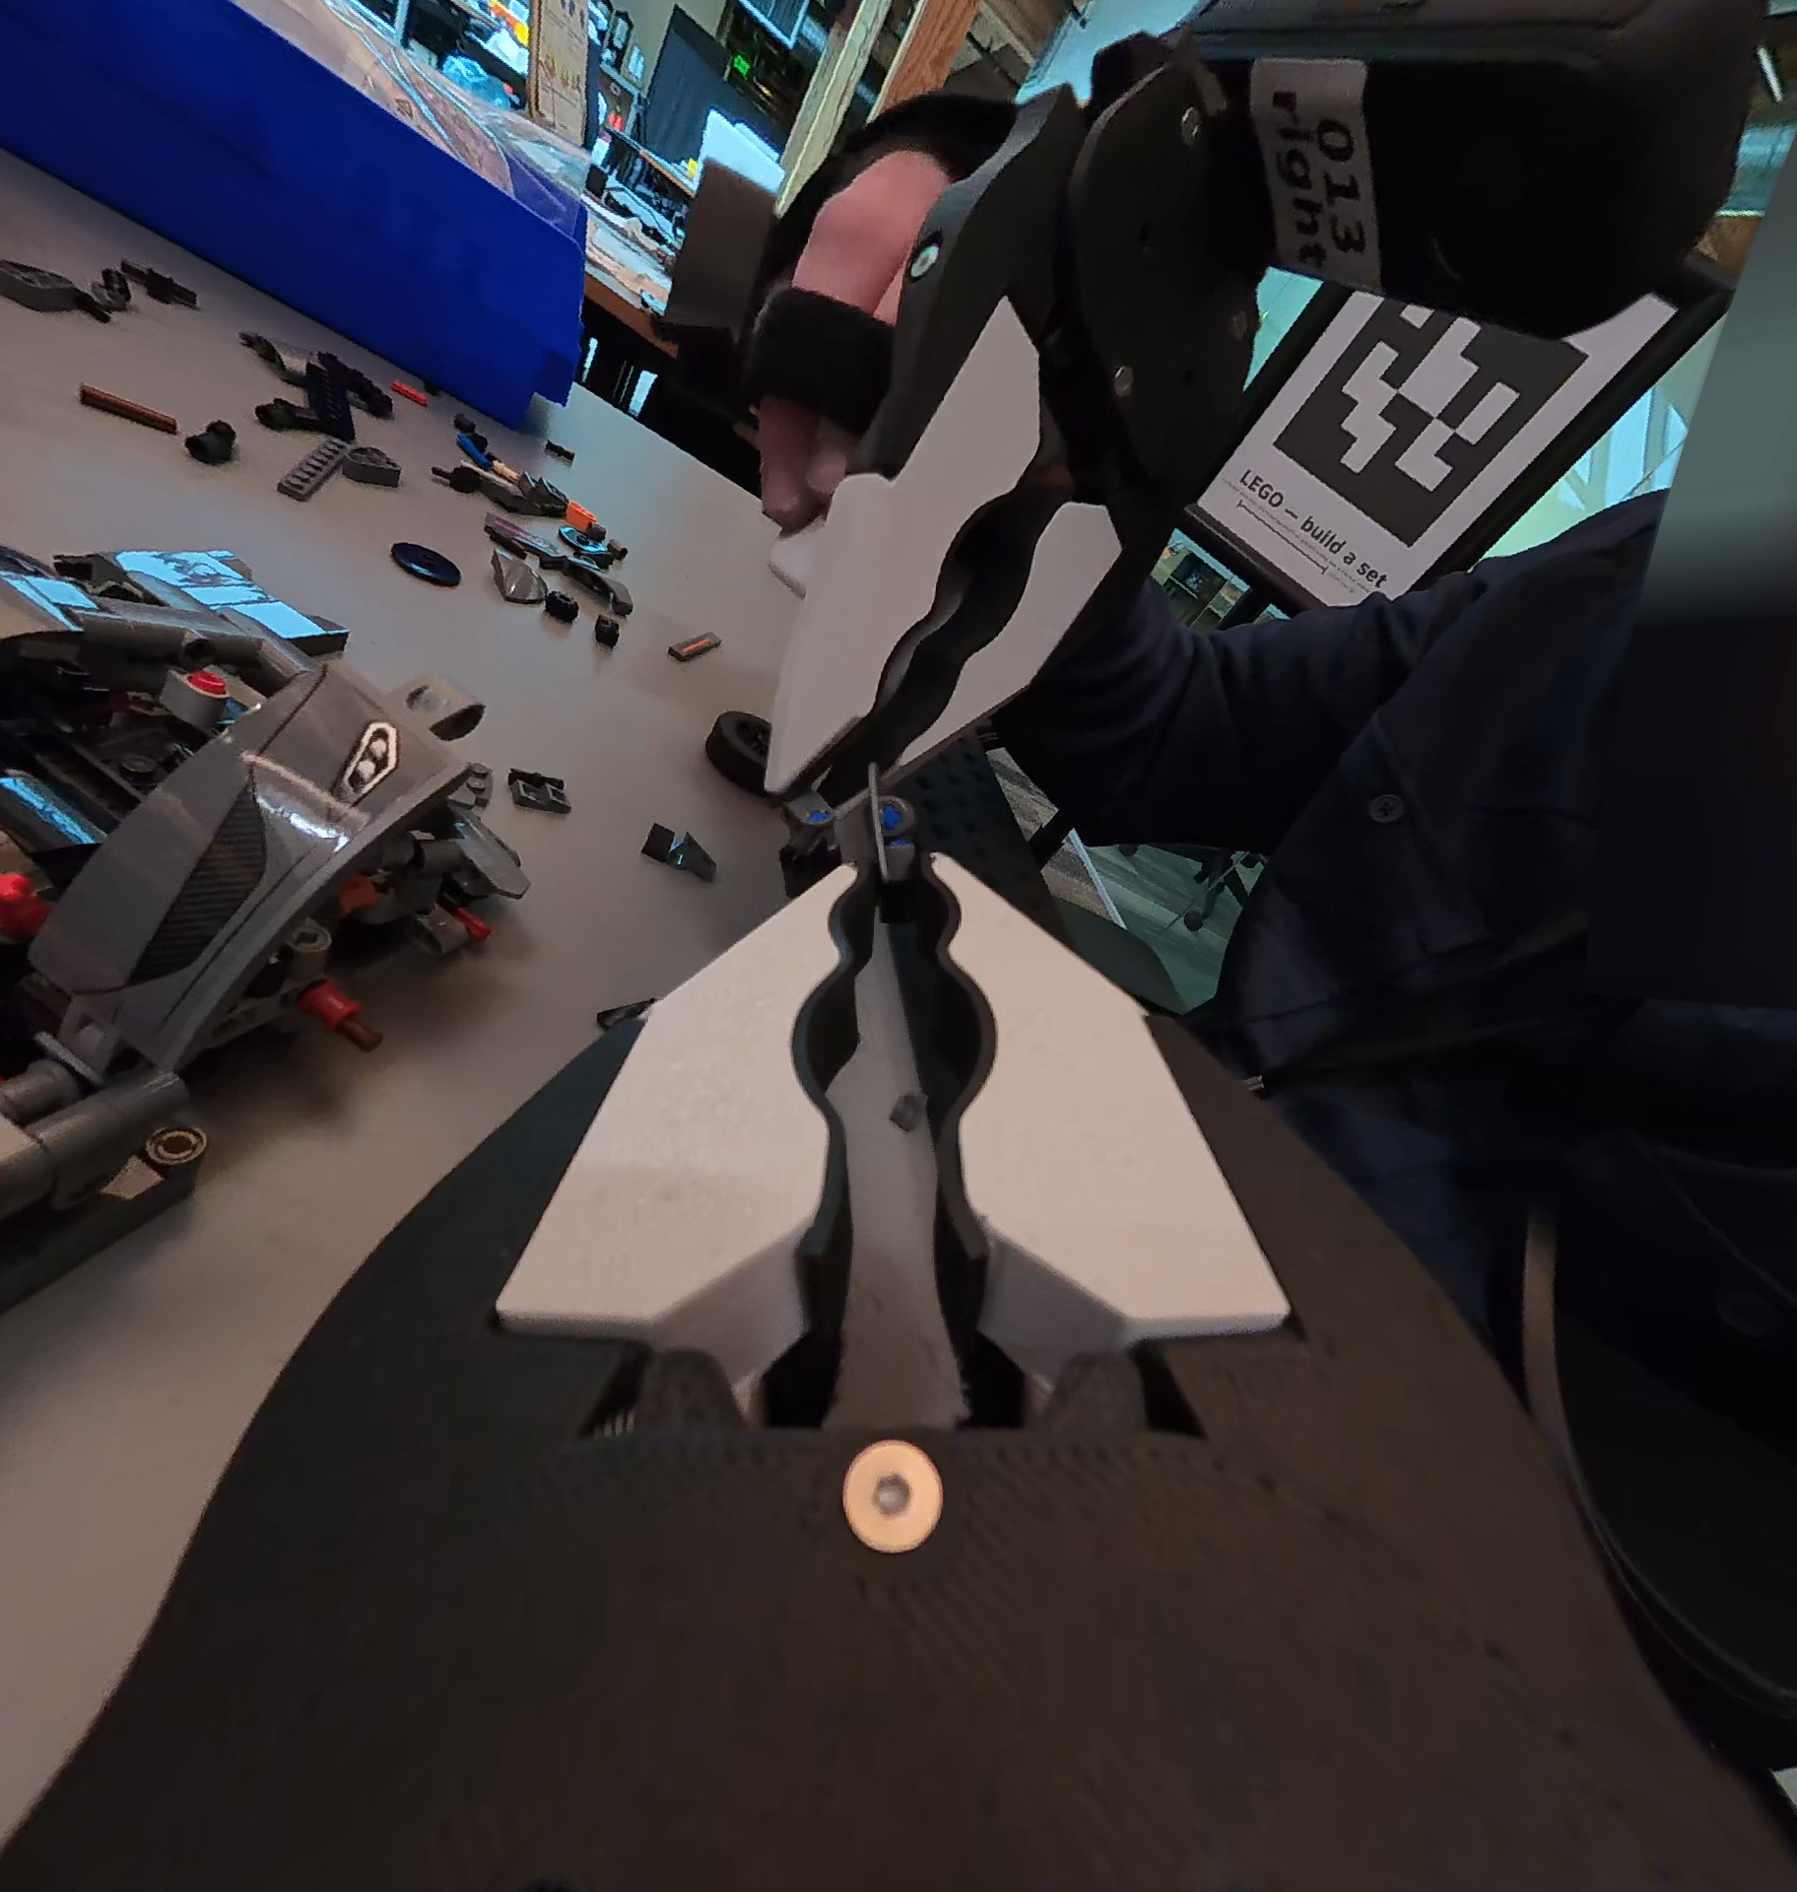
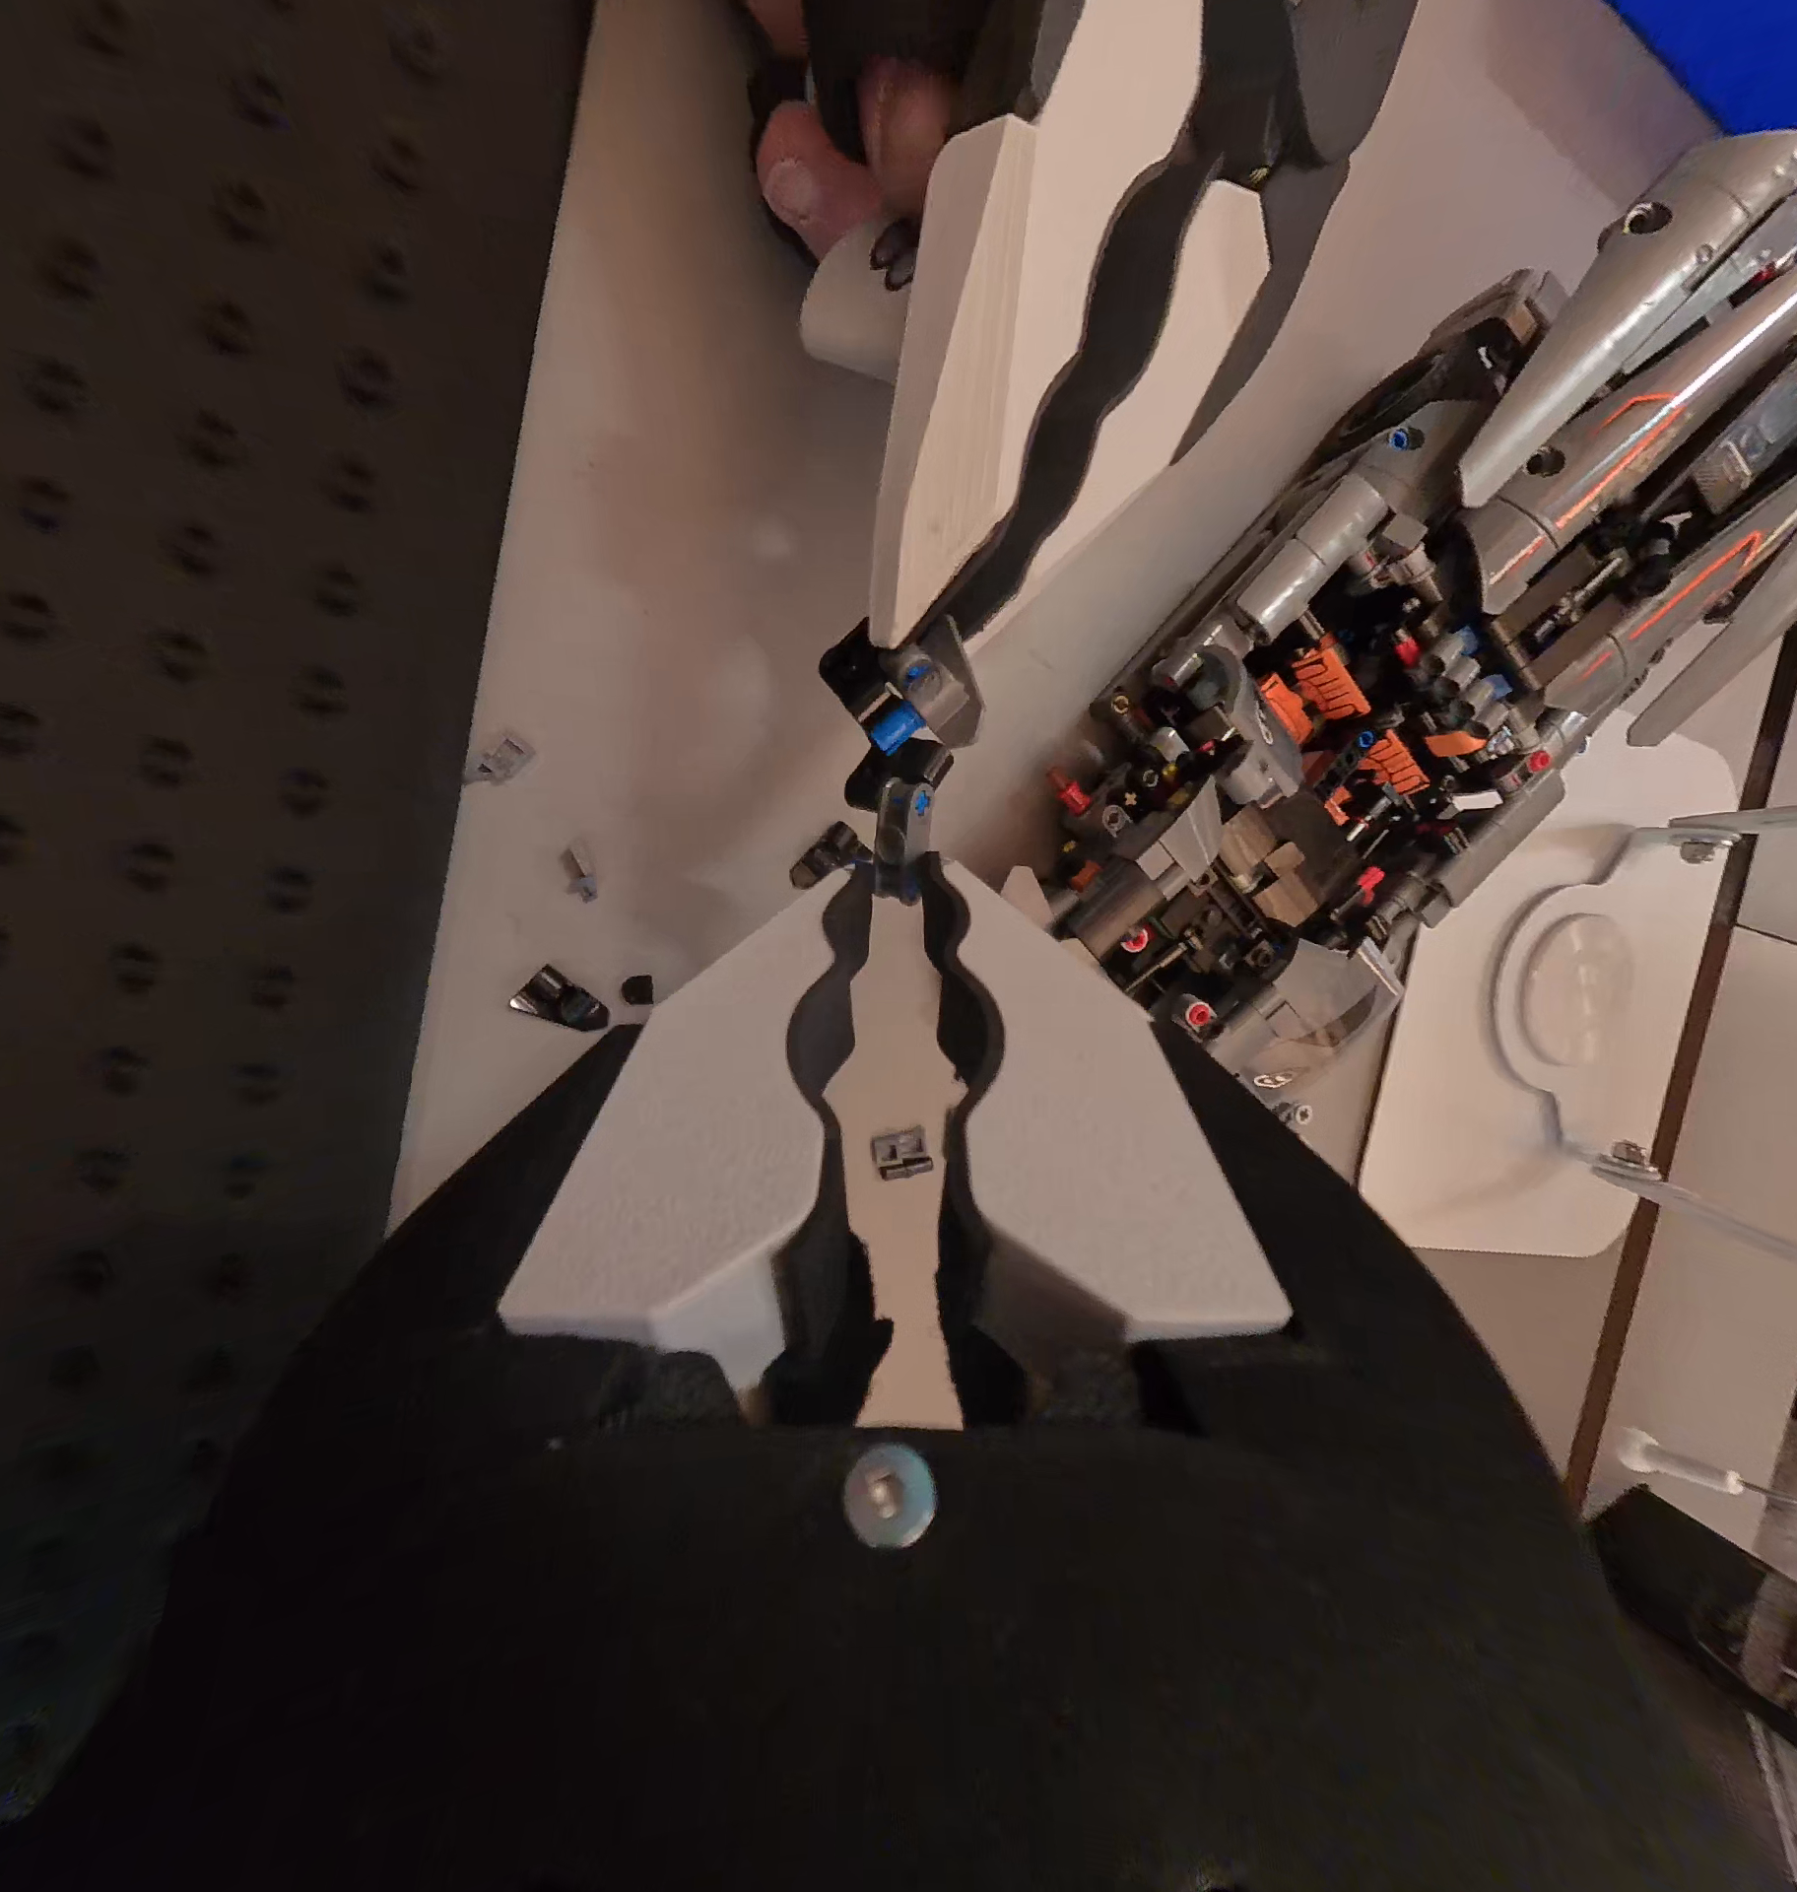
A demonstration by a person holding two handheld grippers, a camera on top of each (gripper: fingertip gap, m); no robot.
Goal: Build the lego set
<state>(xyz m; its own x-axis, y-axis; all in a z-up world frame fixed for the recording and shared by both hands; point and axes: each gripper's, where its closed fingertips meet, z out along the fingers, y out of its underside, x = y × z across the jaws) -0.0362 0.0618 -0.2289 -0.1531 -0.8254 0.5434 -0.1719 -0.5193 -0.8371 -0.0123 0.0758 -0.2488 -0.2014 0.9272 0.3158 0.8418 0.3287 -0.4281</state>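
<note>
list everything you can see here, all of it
lego car: one, grey with red and orange bits, on the table
loose pieces: many, mostly black and grey, scattered on the table
wheel: one, black, near the table edge
bin: one, blue, far end
marker sign: one, black and white, behind
table: one, grey
grey connector: one, blue pin, in left tongs
dark link: one, in right tongs
left tongs: white, shut
right tongs: white, shut
gloved hand: one, holding the right tongs
</note>
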